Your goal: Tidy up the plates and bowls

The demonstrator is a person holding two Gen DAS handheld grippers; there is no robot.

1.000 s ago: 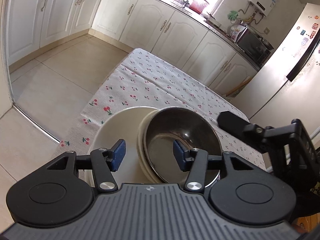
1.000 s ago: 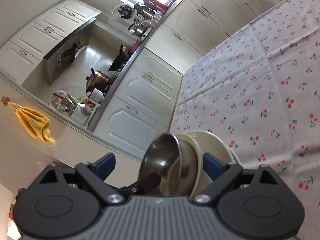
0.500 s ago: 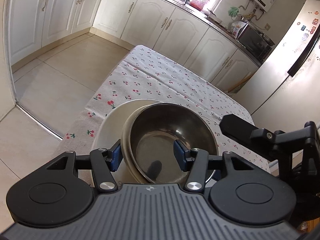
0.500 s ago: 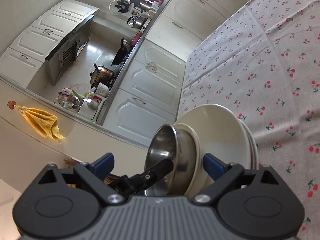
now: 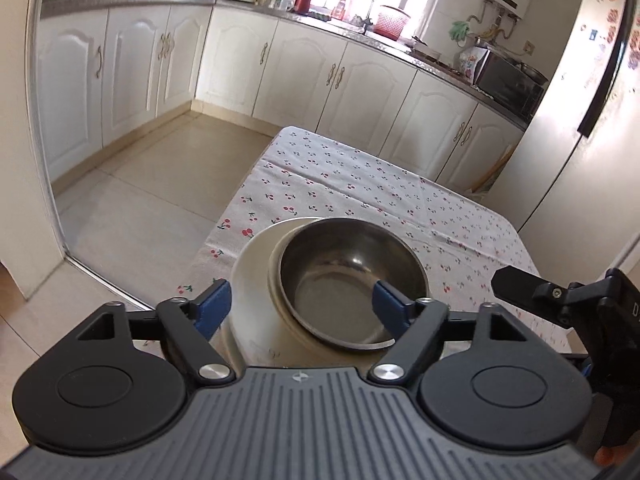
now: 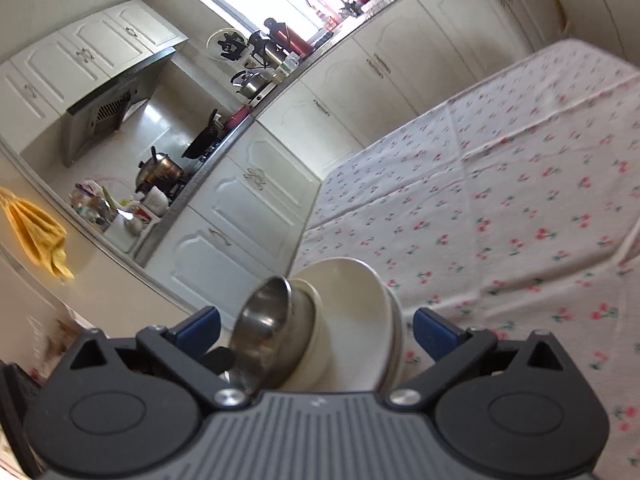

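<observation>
Currently my left gripper (image 5: pixel 302 306) has its jaws opening, pads clear of the crockery between them. That stack, a dark stainless-steel bowl (image 5: pixel 350 276) nested in a cream ceramic bowl (image 5: pixel 276 276) on wide cream plates (image 5: pixel 250 280), rests at the near edge of the cherry-print tablecloth (image 5: pixel 360 184). My right gripper (image 6: pixel 316 330) likewise opens, pressing nothing. I judge the release step under way; next, both withdraw without nudging the stack.

Beyond the stacked bowls (image 5: pixel 320 280) we've got bare tablecloth (image 5: pixel 360 184) wide open; the right gripper (image 5: pixel 560 300) crowds the stack's right.
</observation>
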